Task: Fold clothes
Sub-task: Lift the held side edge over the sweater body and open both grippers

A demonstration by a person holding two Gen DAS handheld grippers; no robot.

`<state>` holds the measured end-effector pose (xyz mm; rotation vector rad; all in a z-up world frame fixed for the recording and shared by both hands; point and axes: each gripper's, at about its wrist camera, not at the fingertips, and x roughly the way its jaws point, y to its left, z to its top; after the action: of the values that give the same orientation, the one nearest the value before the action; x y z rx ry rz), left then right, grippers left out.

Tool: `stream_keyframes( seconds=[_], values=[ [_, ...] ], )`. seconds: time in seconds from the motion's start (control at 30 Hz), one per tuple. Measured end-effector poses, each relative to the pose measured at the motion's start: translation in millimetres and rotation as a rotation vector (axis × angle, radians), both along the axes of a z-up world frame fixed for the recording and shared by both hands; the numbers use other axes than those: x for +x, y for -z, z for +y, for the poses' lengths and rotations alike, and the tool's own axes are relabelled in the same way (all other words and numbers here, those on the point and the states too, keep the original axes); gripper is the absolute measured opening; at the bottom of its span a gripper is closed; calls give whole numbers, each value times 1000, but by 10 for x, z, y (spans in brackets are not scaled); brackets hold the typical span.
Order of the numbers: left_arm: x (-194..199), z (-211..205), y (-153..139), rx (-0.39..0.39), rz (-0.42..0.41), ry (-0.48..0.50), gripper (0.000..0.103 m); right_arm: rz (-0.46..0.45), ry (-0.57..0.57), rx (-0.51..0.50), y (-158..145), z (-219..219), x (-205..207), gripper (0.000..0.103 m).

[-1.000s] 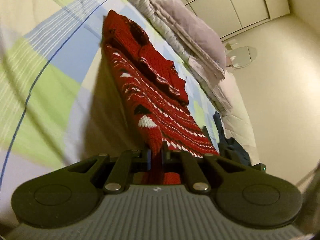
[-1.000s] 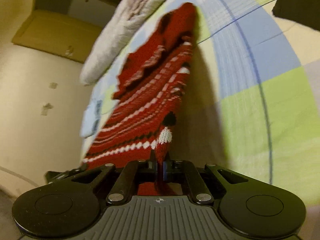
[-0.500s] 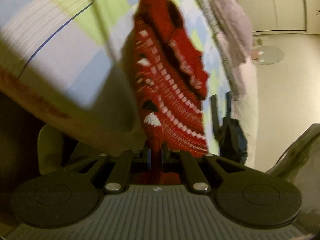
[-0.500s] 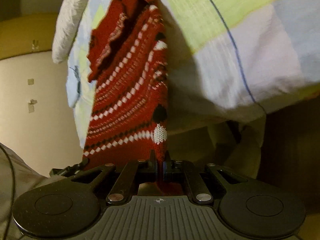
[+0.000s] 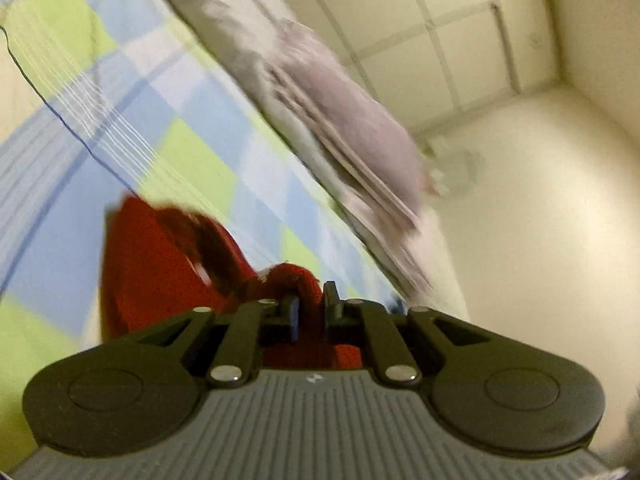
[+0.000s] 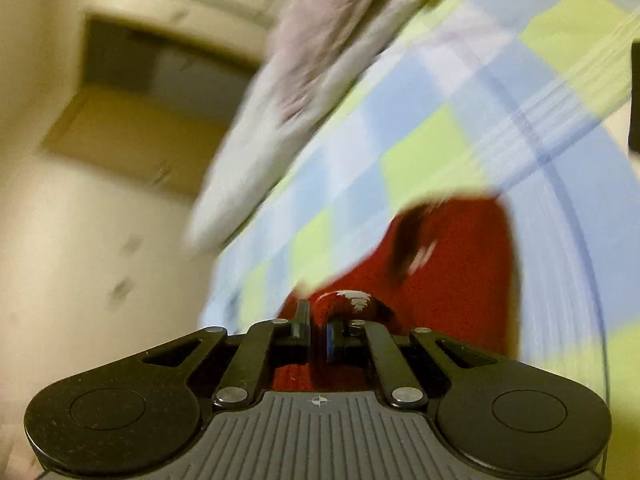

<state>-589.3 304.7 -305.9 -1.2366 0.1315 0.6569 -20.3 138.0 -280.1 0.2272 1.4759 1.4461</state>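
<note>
The checked bedsheet (image 5: 192,128) filled both views. On it lay the red knitted sweater (image 5: 148,264) (blurred), at seven o'clock. Left gripper (image 5: 311,300) and right gripper (image 6: 318,322) jaws were opening, a sweater fold between each.

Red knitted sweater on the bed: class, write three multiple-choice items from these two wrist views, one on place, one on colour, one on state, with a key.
1. Where does the red knitted sweater lie?
A. on the checked bedsheet
B. on the floor
C. on a chair

2. Which colours are the bedsheet's squares?
A. red and black
B. blue, green and white
C. plain grey

3. What is between the left gripper fingers?
A. nothing
B. a grey blanket
C. a fold of the sweater

Key: 1 A, sheet shows around the sweater; 2 B, squares visible in both views; 3 C, red knit sits between the opening jaws.
</note>
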Motion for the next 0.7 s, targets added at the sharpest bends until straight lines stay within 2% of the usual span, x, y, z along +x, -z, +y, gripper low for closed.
stream_keyframes(
  seconds=[0.03,0.07,0.1,0.23,0.33,0.47,0.5,0.57,0.7],
  values=[
    [47,153,84,-24,45,-30,16,-24,47,-41,72,157,9,45],
    [76,265,145,-44,86,-53,22,-52,90,-70,130,282,15,66],
    [99,358,196,-62,121,-74,29,-71,111,-83,165,337,16,67],
    [75,464,273,-68,176,-85,34,-142,123,-111,250,411,12,67],
    [148,464,328,-60,216,-42,34,-241,38,-98,303,377,-75,66],
    [273,487,399,-28,293,13,36,-330,-46,-72,409,363,-190,66],
    [304,487,418,-14,318,21,36,-345,-58,-63,424,388,-218,64],
    [362,502,466,2,353,28,36,-373,-78,-53,476,479,-266,53],
    [507,558,529,39,428,51,36,-386,-99,-77,646,670,-311,52]
  ],
)
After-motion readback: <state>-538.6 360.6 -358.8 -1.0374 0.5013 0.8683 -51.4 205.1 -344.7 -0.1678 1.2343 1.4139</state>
